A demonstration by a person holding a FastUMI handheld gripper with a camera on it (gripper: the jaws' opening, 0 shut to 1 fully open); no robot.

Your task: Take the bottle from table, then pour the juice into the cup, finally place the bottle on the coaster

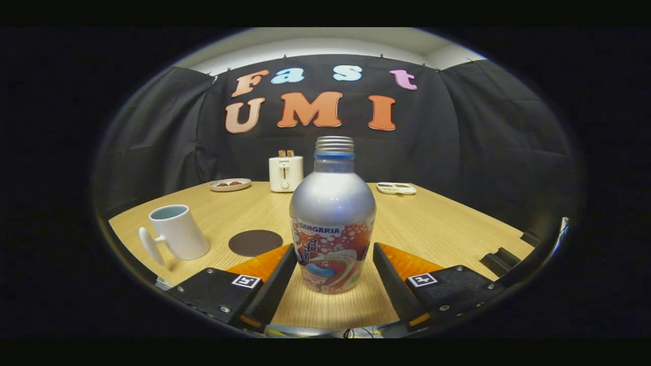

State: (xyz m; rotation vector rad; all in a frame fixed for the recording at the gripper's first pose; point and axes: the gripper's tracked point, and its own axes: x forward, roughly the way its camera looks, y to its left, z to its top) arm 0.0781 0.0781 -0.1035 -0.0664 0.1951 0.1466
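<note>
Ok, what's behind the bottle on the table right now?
Behind the bottle, which stands between the open fingers, a white toaster sits at the table's far edge, partly beside the bottle's neck. A small tray lies to the other side. Anything directly behind the bottle is covered.

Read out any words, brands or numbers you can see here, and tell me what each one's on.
Bottle, between the tongs: printed label with a brand band; smaller print too blurred to read.
Toaster: tiny mark, too small to read.
Tongs: square coded markers, no words.
</note>
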